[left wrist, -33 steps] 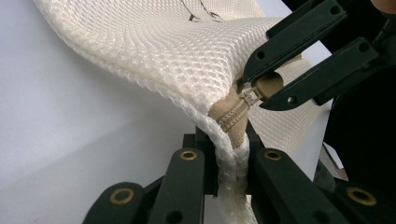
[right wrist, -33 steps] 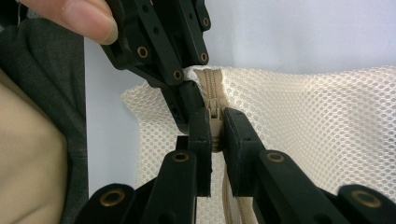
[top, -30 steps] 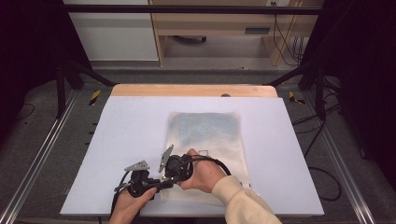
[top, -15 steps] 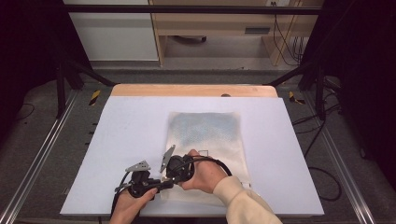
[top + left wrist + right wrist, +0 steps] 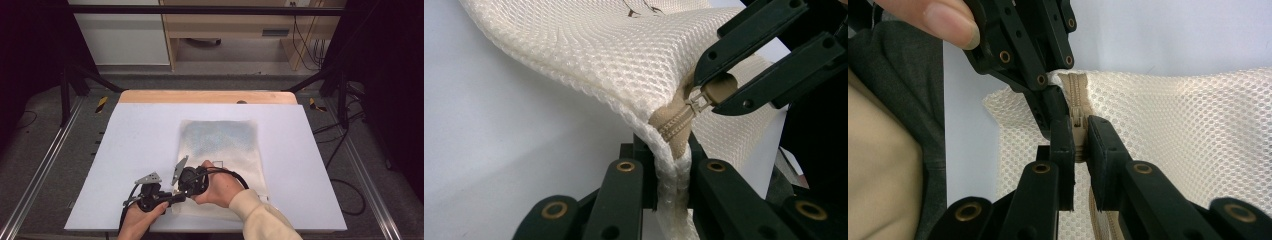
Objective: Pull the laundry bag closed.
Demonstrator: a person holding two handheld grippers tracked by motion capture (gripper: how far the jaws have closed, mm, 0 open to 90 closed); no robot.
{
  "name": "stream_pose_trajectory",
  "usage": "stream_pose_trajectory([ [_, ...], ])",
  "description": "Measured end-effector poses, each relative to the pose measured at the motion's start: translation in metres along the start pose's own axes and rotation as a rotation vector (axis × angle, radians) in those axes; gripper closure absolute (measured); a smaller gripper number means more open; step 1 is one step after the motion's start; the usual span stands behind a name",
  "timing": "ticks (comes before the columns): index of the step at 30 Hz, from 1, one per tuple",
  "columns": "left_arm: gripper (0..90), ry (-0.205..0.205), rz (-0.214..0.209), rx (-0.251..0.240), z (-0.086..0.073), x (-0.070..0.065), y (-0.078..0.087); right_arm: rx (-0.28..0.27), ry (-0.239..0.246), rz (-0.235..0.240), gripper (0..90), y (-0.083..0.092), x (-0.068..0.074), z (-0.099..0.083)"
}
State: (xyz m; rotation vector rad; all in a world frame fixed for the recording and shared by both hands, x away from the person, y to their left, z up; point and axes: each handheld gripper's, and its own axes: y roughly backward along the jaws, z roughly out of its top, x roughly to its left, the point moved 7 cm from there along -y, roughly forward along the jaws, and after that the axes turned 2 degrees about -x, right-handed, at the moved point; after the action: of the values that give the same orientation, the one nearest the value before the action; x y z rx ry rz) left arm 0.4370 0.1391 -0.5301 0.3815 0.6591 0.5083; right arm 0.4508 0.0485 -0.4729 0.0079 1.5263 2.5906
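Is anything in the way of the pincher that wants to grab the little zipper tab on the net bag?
No, nothing is: the right gripper is already shut on the zipper pull, while the left gripper pinches the corner of the mesh bag.

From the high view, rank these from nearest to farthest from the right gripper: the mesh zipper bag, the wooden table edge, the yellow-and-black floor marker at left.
1. mesh zipper bag: under the right gripper, near edge.
2. yellow-and-black floor marker: far left, off the table.
3. wooden table edge: along the far side. It and the marker are close to call.
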Motion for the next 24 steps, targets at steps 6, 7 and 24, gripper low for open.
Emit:
stream_pose_trajectory([
  [6, 84.3, -0.004, 0.001, 0.008, -0.0008, -0.0005, -0.0008, -0.007, -0.011, 0.002, 82.2, -0.0003, 0.0008, -0.0015],
  [7, 84.2, -0.004, 0.001, 0.008, -0.0008, -0.0006, -0.0008, -0.007, -0.011, 0.002, 82.2, -0.0006, 0.0009, -0.0019],
  [24, 84.2, -0.018, 0.005, -0.004, 0.0019, -0.0024, 0.0007, -0.013, -0.01, -0.005, 82.2, 0.0015, 0.0003, -0.0035],
])
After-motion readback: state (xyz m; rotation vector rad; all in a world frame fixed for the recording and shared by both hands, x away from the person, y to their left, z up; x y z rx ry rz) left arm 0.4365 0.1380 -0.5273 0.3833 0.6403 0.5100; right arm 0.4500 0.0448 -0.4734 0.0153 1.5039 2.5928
